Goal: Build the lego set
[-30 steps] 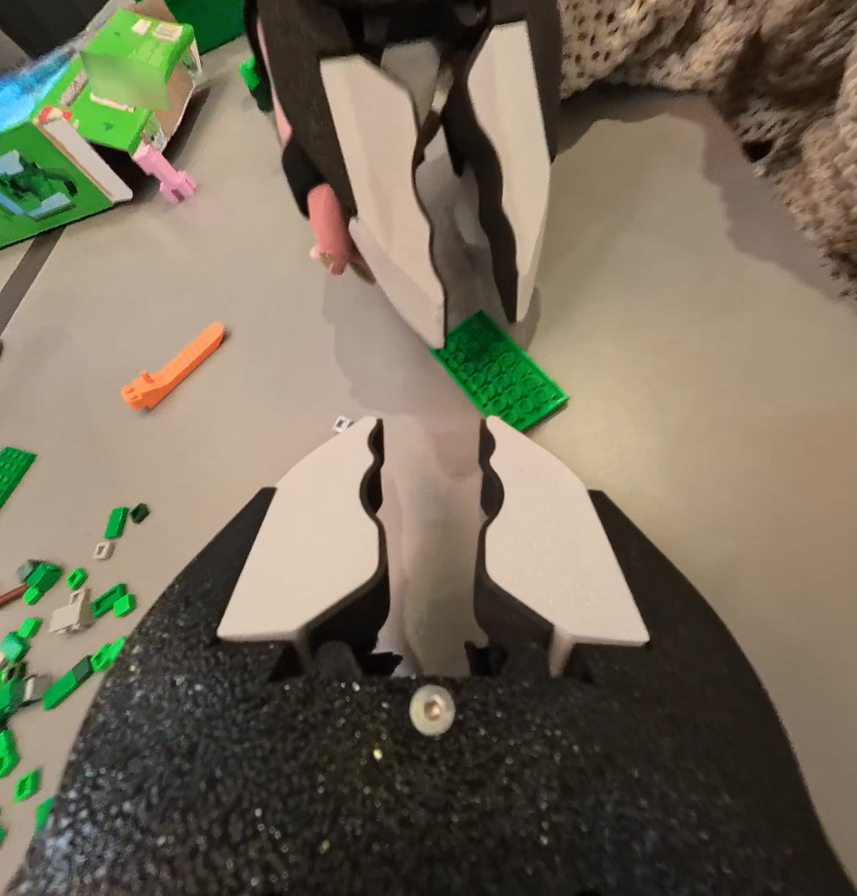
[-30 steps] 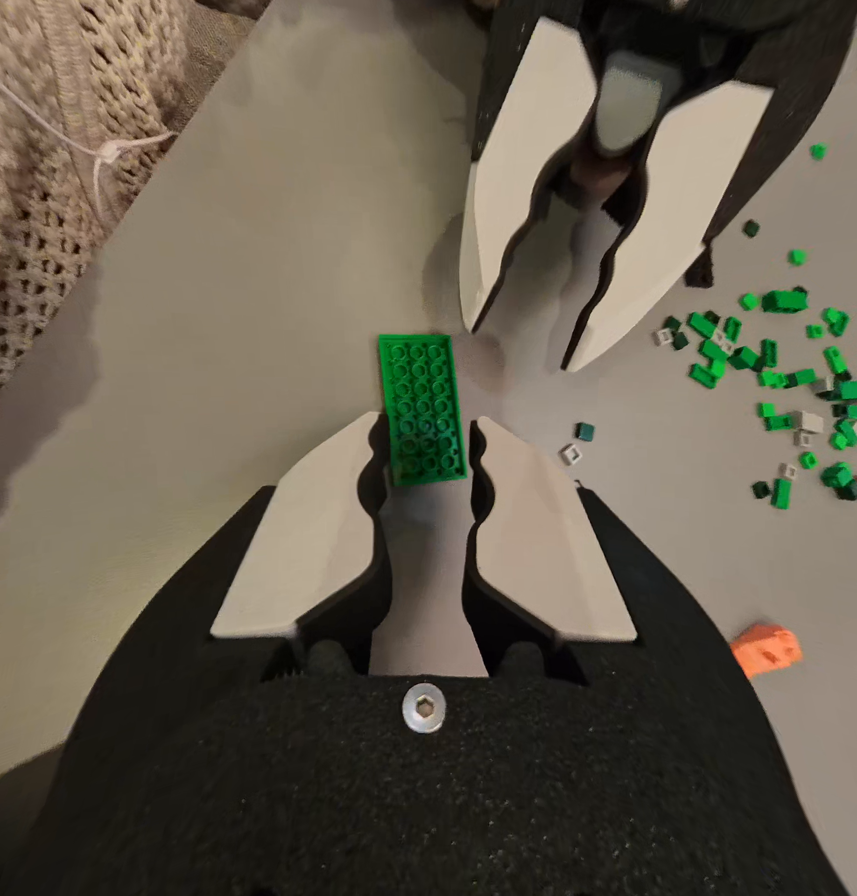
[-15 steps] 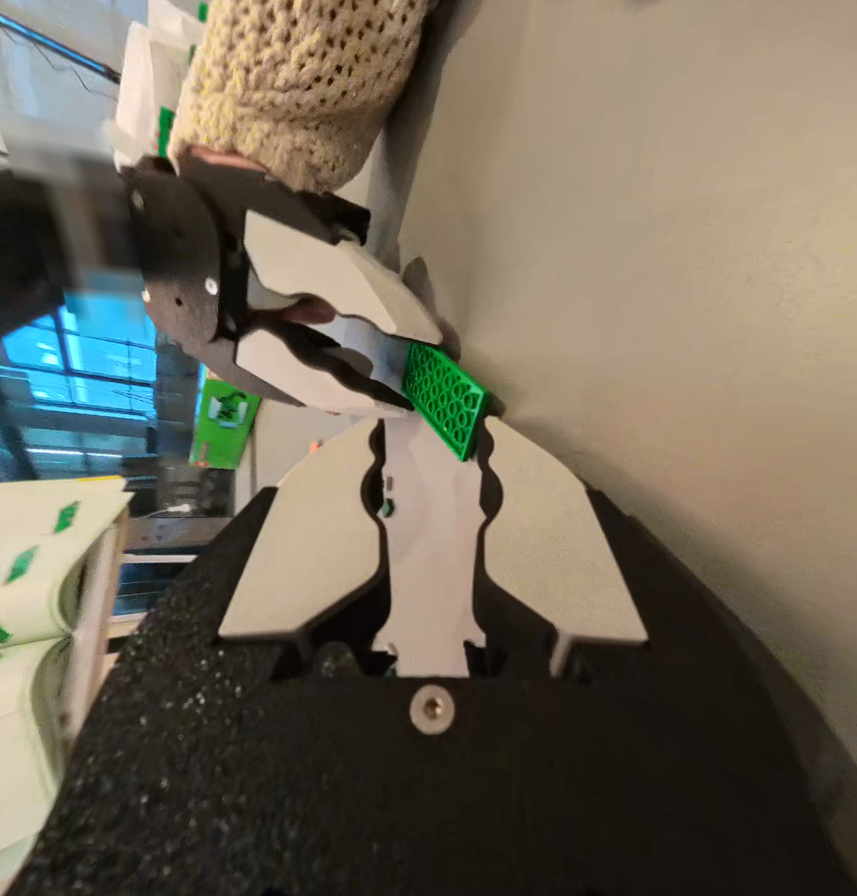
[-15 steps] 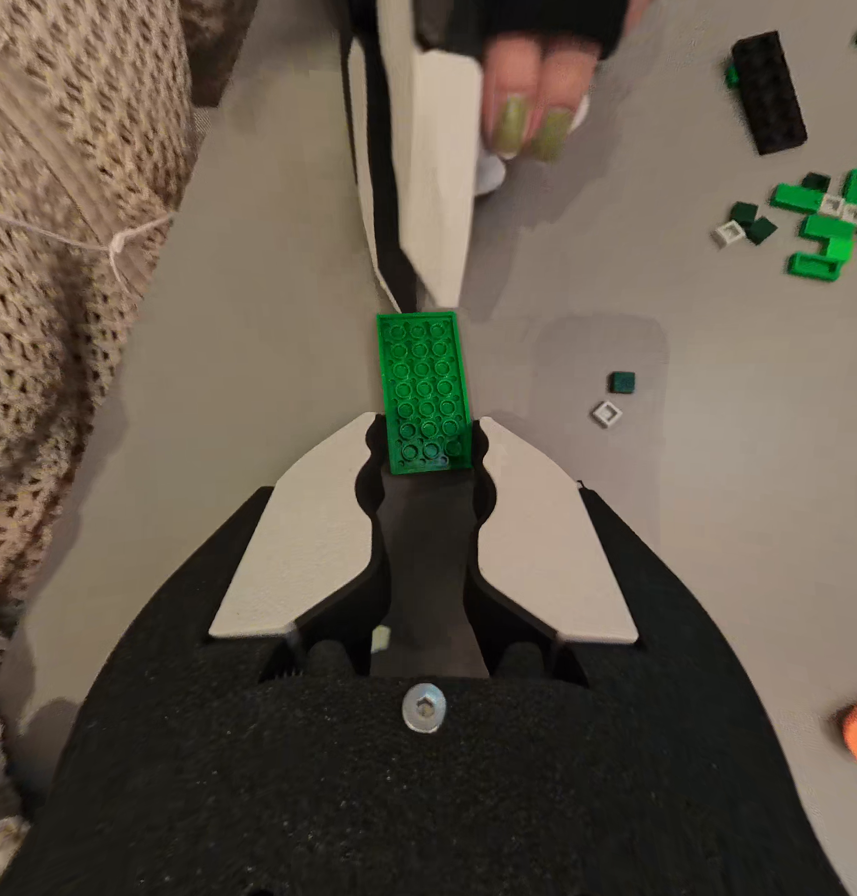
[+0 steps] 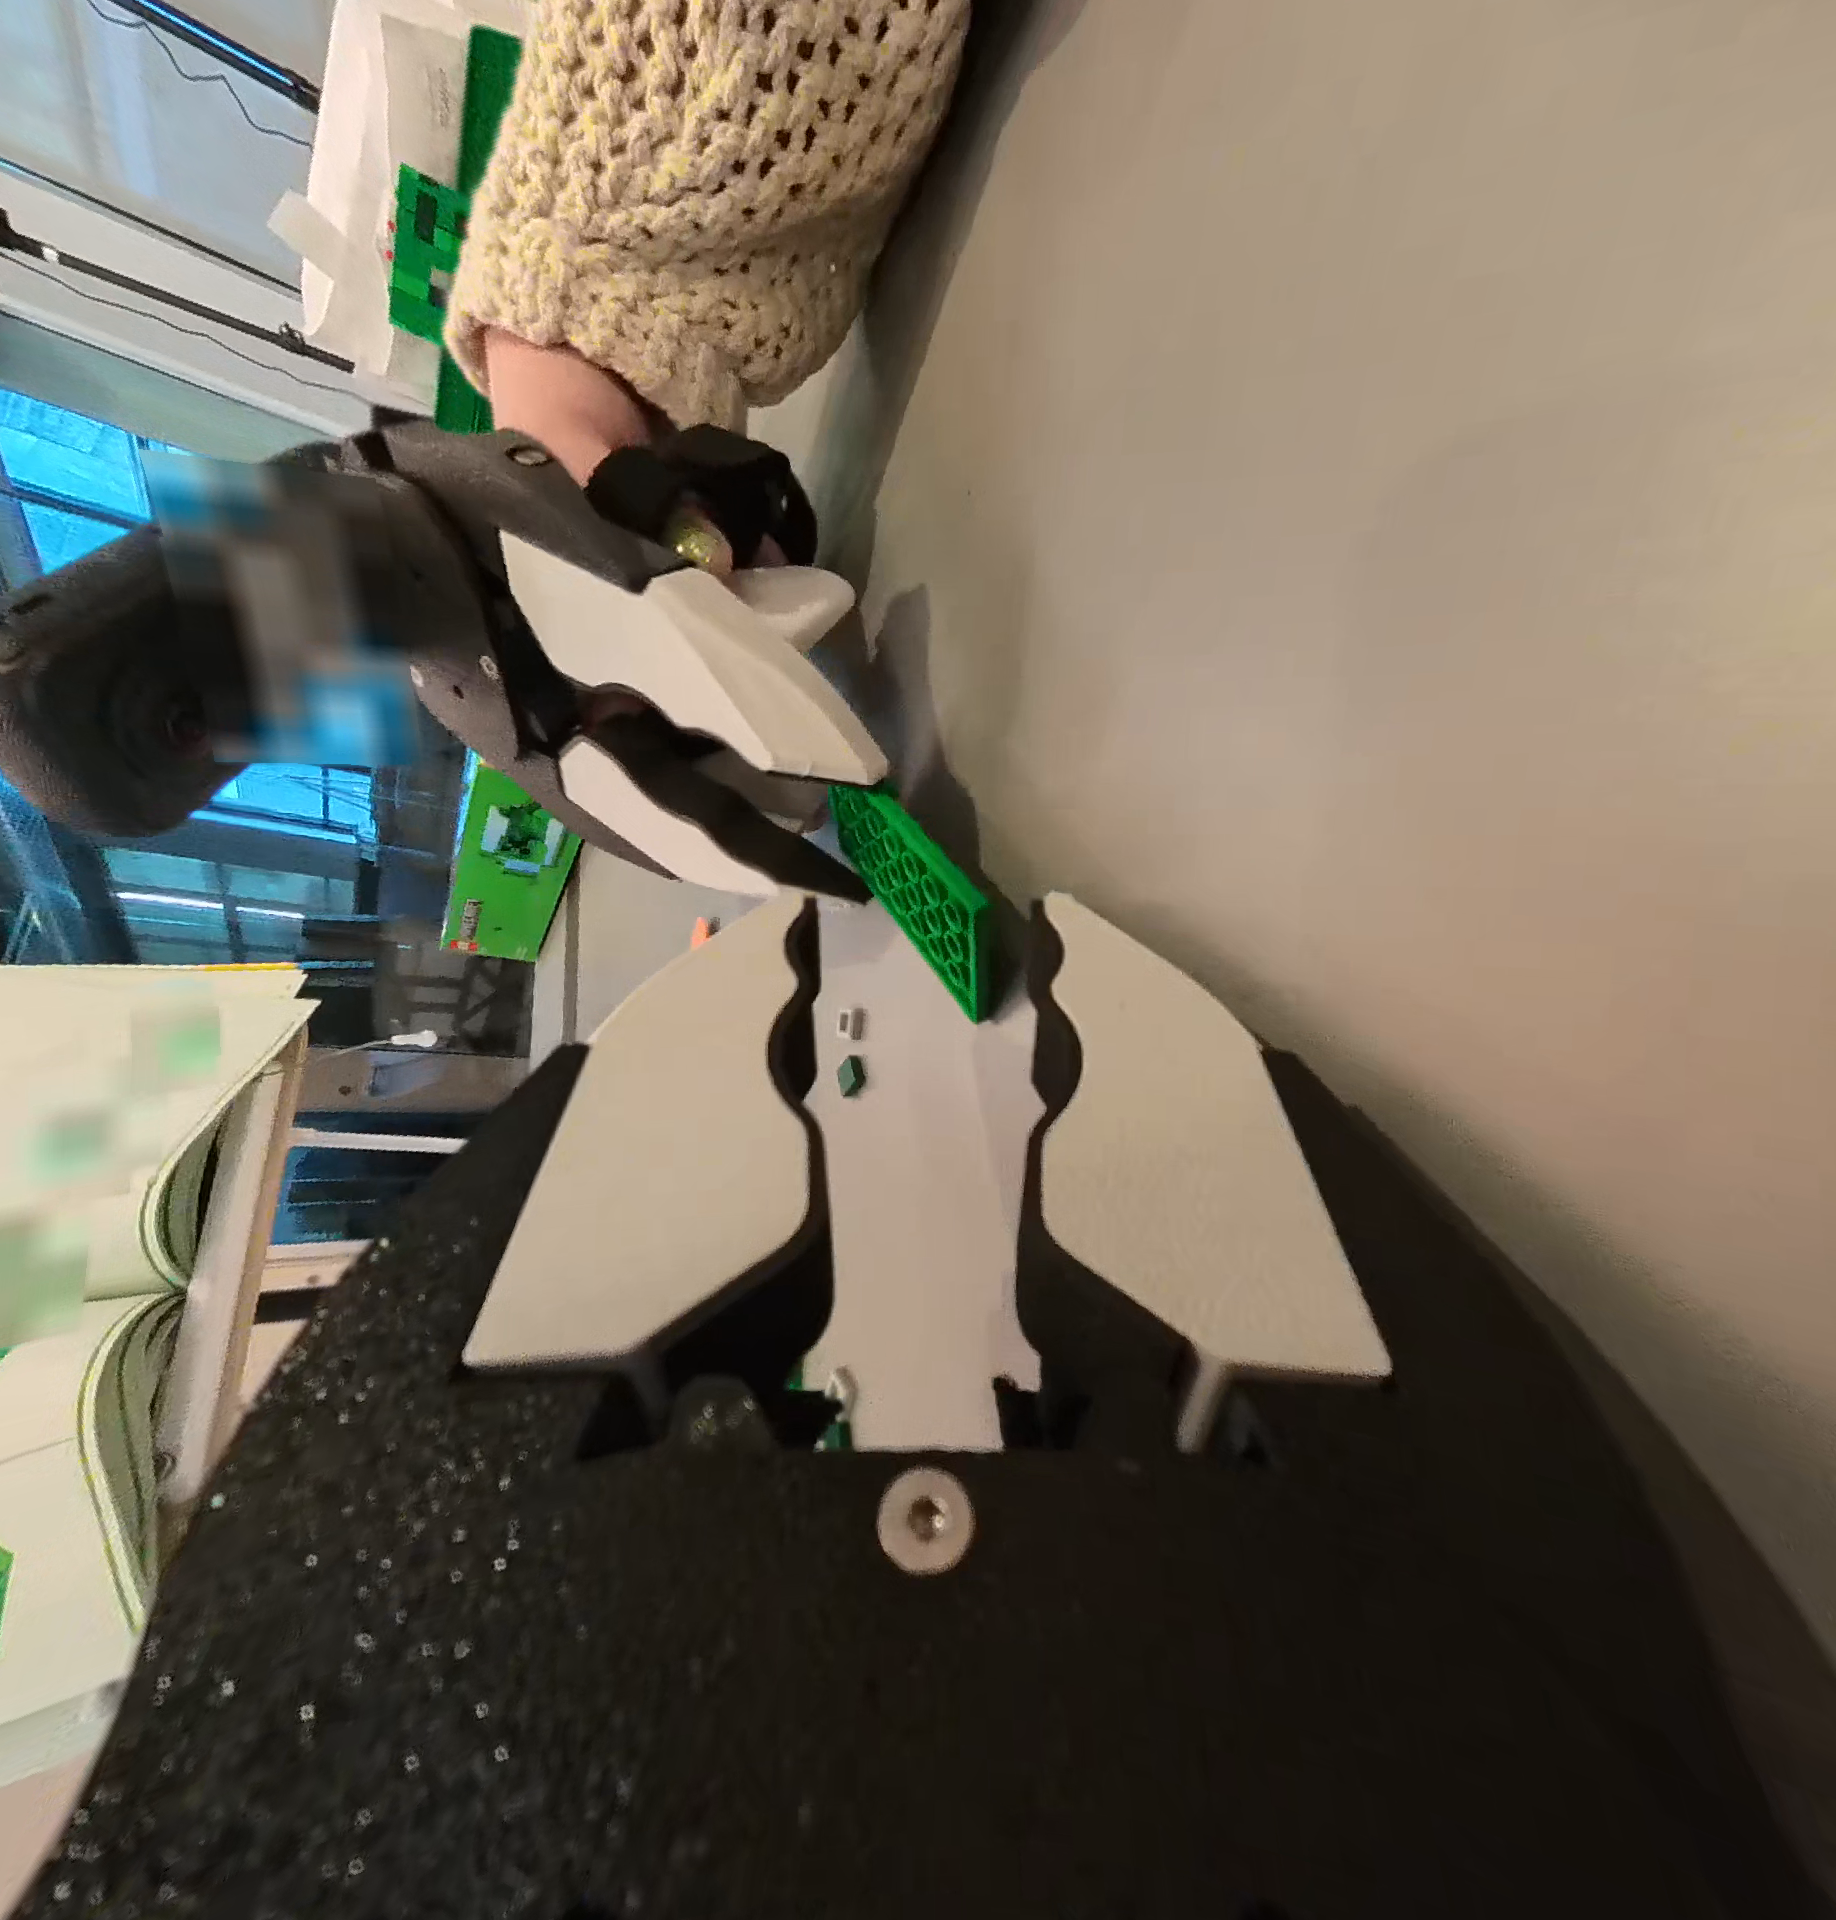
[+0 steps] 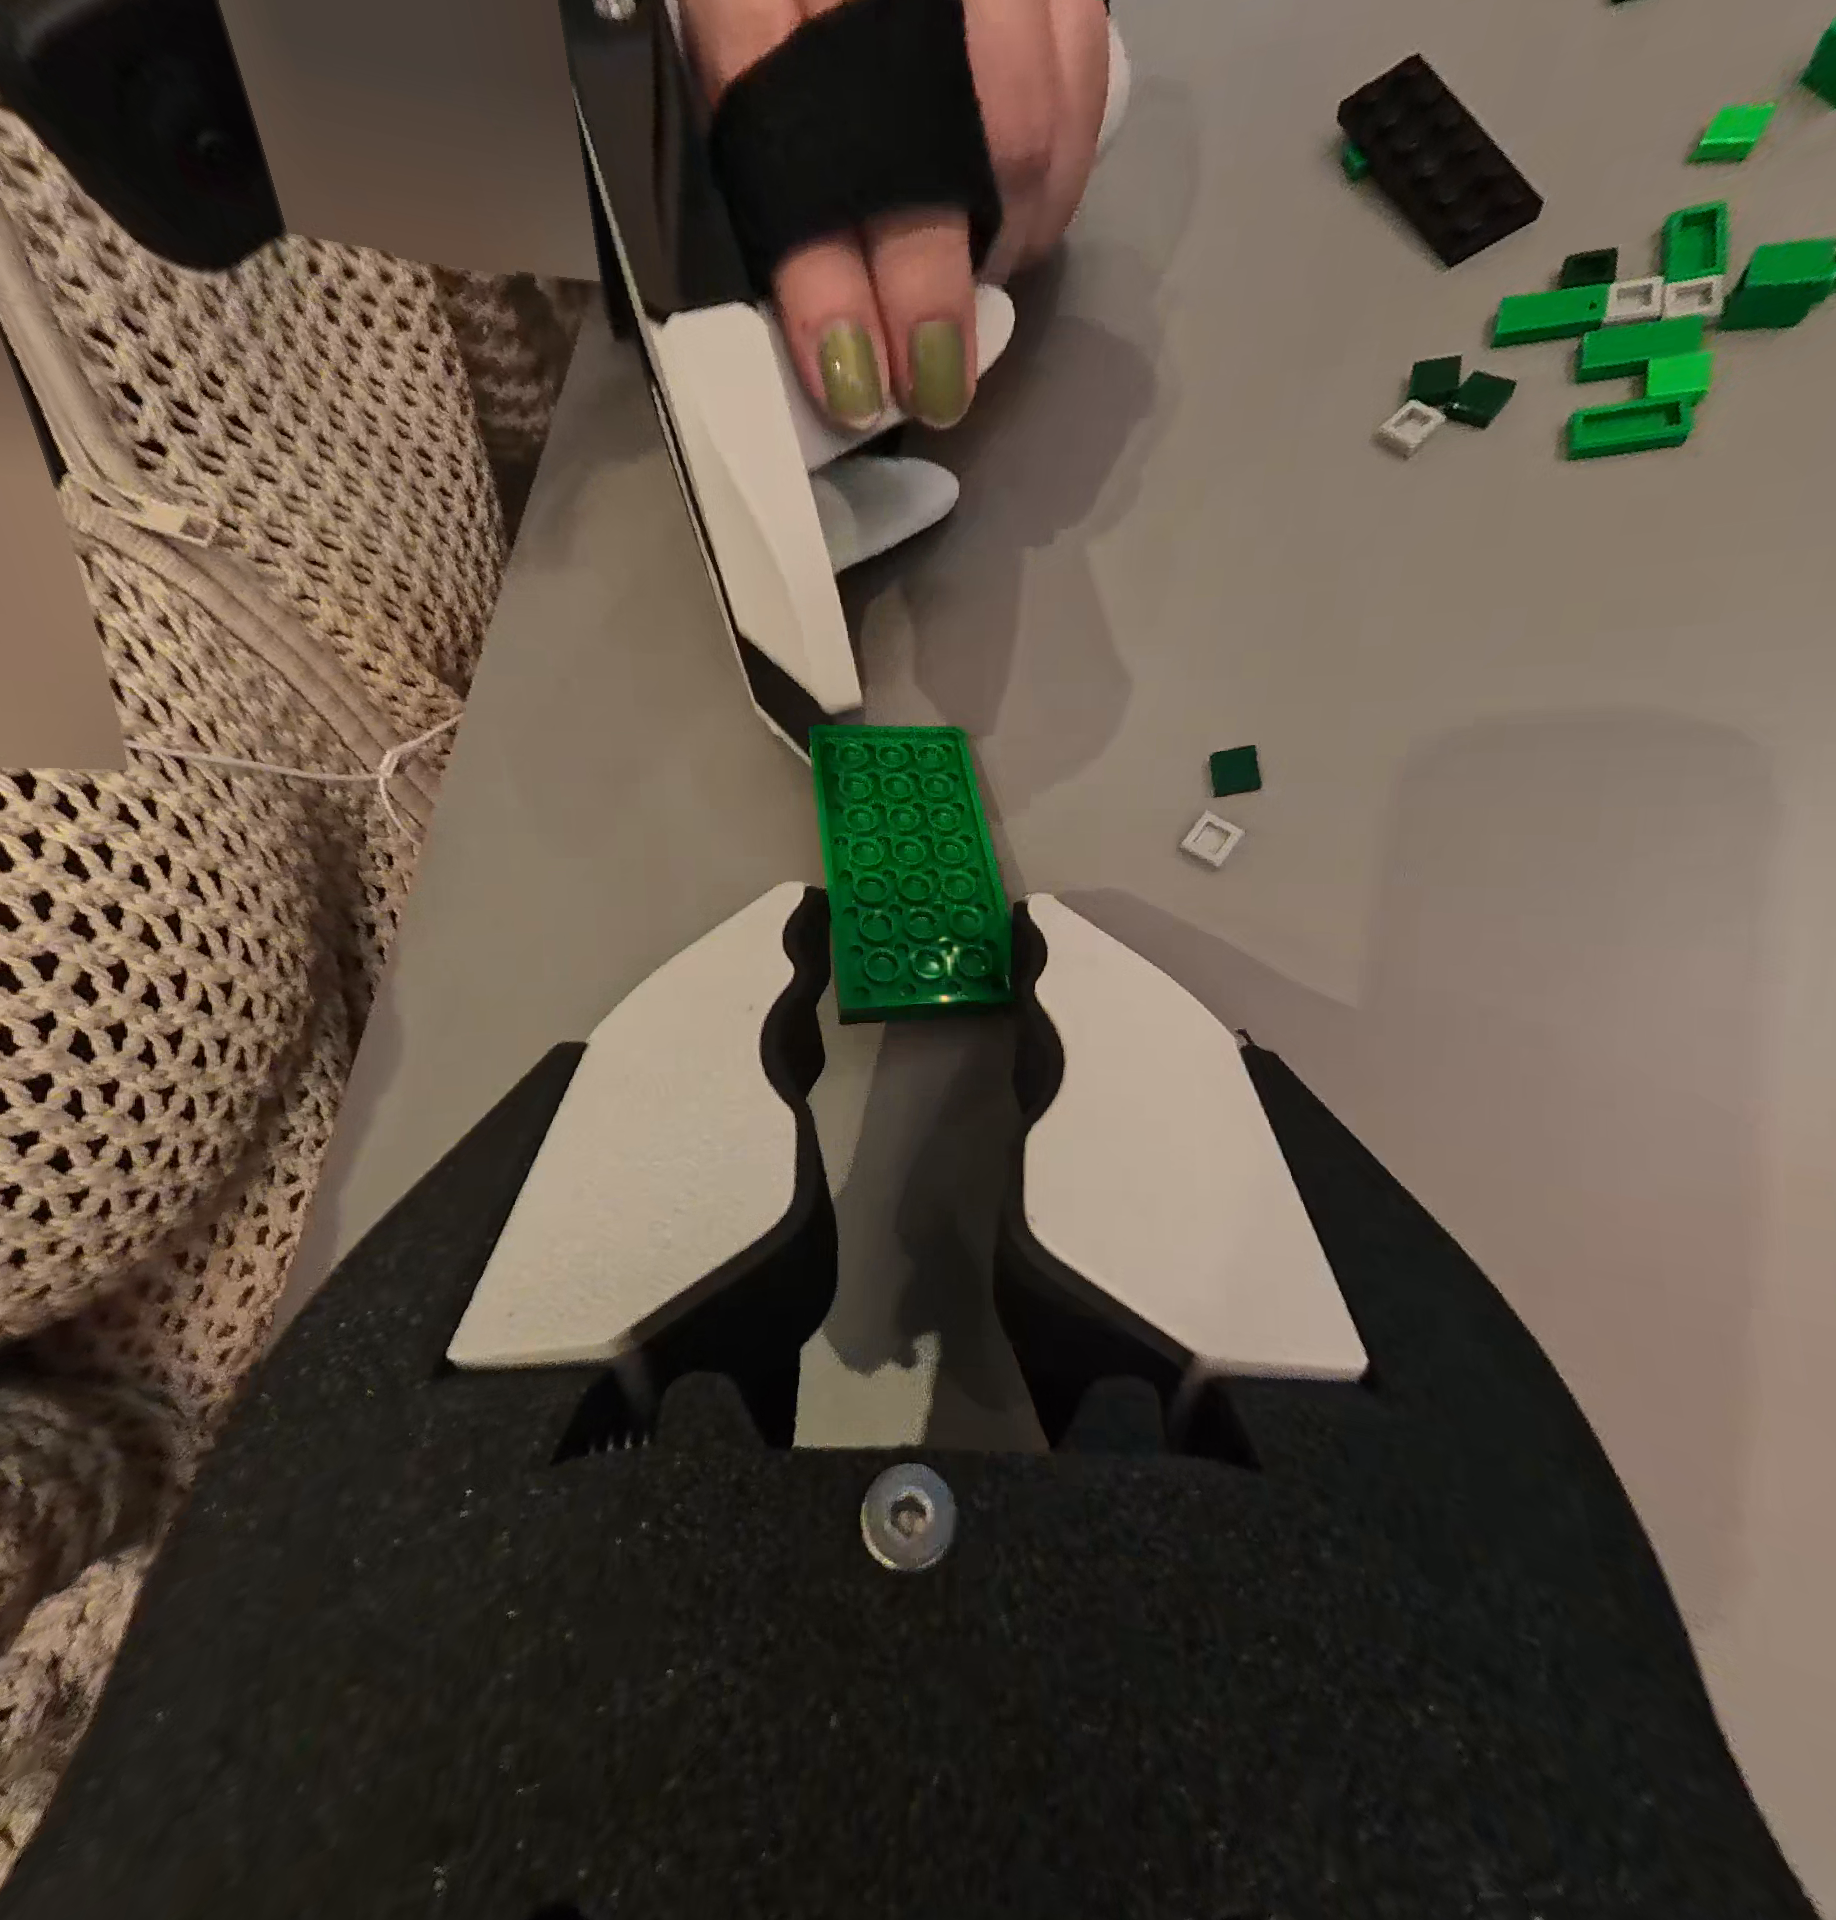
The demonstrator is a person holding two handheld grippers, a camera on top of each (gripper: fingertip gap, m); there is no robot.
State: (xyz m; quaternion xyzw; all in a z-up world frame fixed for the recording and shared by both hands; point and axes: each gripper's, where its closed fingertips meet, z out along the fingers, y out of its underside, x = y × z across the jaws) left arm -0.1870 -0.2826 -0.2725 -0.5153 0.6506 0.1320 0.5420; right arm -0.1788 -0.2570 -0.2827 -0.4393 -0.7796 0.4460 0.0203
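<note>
Grey worktop fills both views, with a cream knitted sleeve at its edge and an open instruction booklet off to one side in the left wrist view. A second ago the left claw looked down on the worktop; now it is rolled onto its side, so the surface stands like a wall in its view. Its jaws are apart with nothing between them.

The right claw has gone from straddling the green plate loosely to pinching its near end across the width, underside tubes facing the camera. In the left wrist view the plate sticks out from that claw at a tilt, its far end close to the worktop; whether it touches is hard to tell. The left claw's fingertip has come in to sit right at the plate's far end.

I judge that the plate is now under control, probably being flipped or passed across, which would ready it as a base for building.

Loose green pieces, a black brick, one dark green tile and one white tile lie untouched beyond.
</note>
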